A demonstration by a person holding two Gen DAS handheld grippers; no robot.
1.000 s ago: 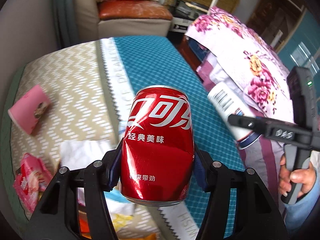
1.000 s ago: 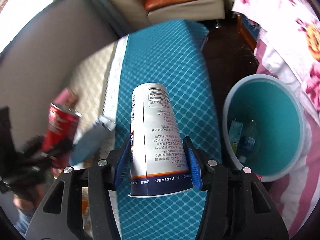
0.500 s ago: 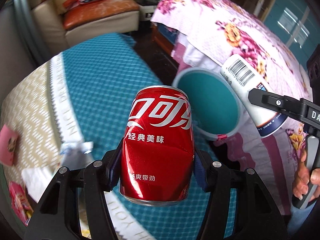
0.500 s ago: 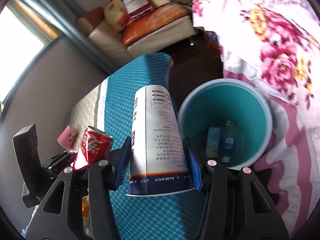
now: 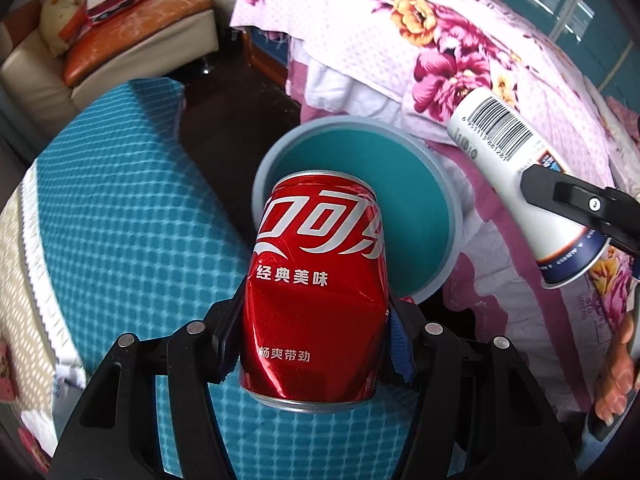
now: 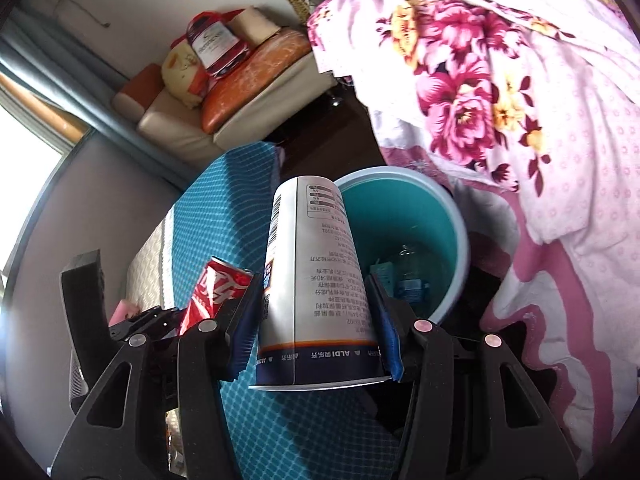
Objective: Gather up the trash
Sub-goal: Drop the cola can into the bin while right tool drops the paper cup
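Left gripper [image 5: 314, 344] clamped on a dented red cola can [image 5: 318, 280], centre of the left wrist frame, can overlapping the near rim of a teal bin [image 5: 448, 196] just behind it. Right gripper [image 6: 314, 338] clamped on a white paper cup [image 6: 314, 284], held upside down at frame centre, in front of the bin's left rim. Inside the bin, lower right: a small carton [image 6: 382, 274] and a clear bottle [image 6: 410, 280]. Teal checked cloth [image 5: 128, 208] at left, floral bedding [image 5: 440, 40] at upper right.

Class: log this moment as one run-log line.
left gripper: holds dented red cola can | right gripper: holds white paper cup | teal round bin: ahead
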